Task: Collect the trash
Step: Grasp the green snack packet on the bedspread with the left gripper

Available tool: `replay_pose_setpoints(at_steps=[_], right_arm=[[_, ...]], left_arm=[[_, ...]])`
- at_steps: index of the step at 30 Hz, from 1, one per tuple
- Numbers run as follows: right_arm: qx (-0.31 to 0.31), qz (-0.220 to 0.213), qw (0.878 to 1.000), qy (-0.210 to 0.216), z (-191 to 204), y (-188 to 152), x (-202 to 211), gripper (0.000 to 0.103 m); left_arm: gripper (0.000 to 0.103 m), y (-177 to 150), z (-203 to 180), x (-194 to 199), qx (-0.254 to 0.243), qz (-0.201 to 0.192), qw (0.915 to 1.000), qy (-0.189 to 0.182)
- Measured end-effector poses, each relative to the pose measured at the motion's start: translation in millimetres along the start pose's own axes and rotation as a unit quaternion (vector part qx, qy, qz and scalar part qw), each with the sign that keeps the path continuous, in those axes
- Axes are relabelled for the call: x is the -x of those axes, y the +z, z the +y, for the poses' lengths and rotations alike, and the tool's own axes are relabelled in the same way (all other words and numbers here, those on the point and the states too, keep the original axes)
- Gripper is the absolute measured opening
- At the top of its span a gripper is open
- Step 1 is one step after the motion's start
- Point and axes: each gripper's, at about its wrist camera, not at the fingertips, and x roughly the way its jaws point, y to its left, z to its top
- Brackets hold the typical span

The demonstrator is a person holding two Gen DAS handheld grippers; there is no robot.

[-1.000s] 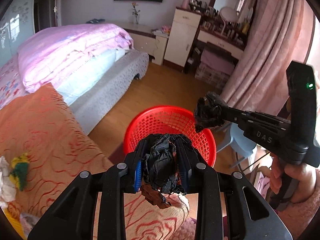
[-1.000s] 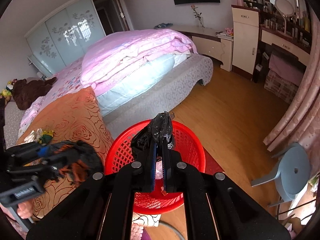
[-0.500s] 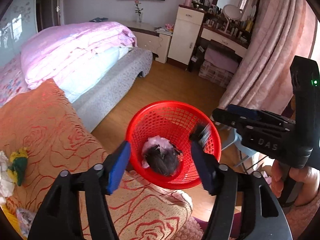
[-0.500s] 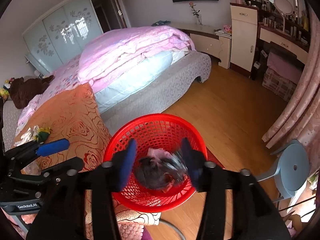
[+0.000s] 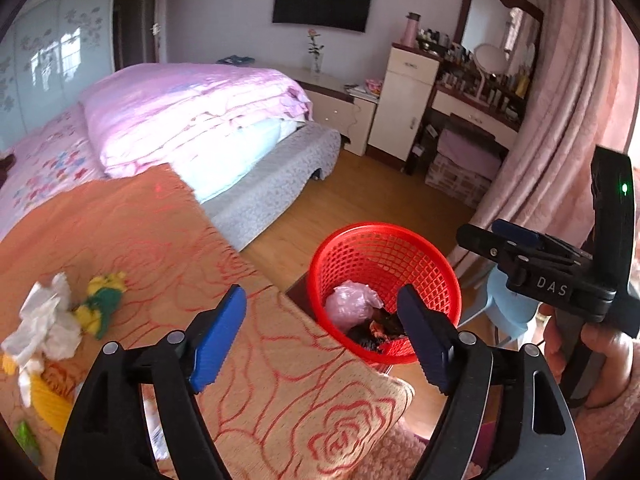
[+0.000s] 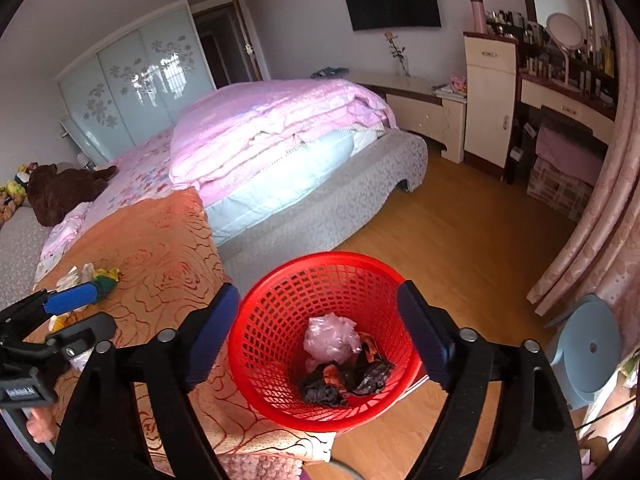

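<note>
A red mesh basket (image 6: 280, 292) stands on the wood floor beside the orange bed cover; it also shows in the left wrist view (image 5: 424, 248). Inside lie a pink plastic wad (image 6: 330, 336) and dark crumpled wrappers (image 6: 344, 380). My right gripper (image 6: 320, 340) is open and empty above the basket. My left gripper (image 5: 320, 336) is open and empty over the edge of the orange cover (image 5: 160, 248), left of the basket. White tissue (image 5: 44, 324) and a yellow-green scrap (image 5: 100, 304) lie on the cover.
A bed with a pink quilt (image 6: 280, 128) lies beyond. A light blue stool (image 6: 588, 344) stands right of the basket by the pink curtain (image 6: 600, 220). A dresser and cabinet (image 6: 492, 100) line the far wall. A brown plush (image 6: 60, 192) lies far left.
Both grippers held dark crumpled trash over the basket, then opened; the trash fell into the basket. The left gripper has since swung left over the orange cover.
</note>
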Motion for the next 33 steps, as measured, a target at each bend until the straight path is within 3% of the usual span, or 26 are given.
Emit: replay_pose_setpoints(at_steps=[9, 18, 27, 33], right_arm=[[0.035, -0.004, 0.999, 0.019, 34.1, -4.8, 3.3, 0.083], [0.060, 0.004, 0.998, 0.028, 58.0, -12.5, -0.3, 0.086], [0.104, 0.028, 0.992, 0.063, 103.9, -27.4, -16.3, 0.086], [0.127, 0.028, 0.987, 0.096, 133.3, -29.2, -14.6, 0.086]], left_arm=[[0.075, -6.9, 76.1, 71.6, 0.070, -0.049, 0.9938, 0.071], [0.075, -36.4, 162.8, 137.4, 0.146, -0.081, 0.9731, 0.159], [0.075, -89.3, 224.5, 174.9, 0.232, -0.074, 0.9470, 0.210], [0.075, -122.7, 249.7, 160.4, 0.265, -0.043, 0.9383, 0.219]])
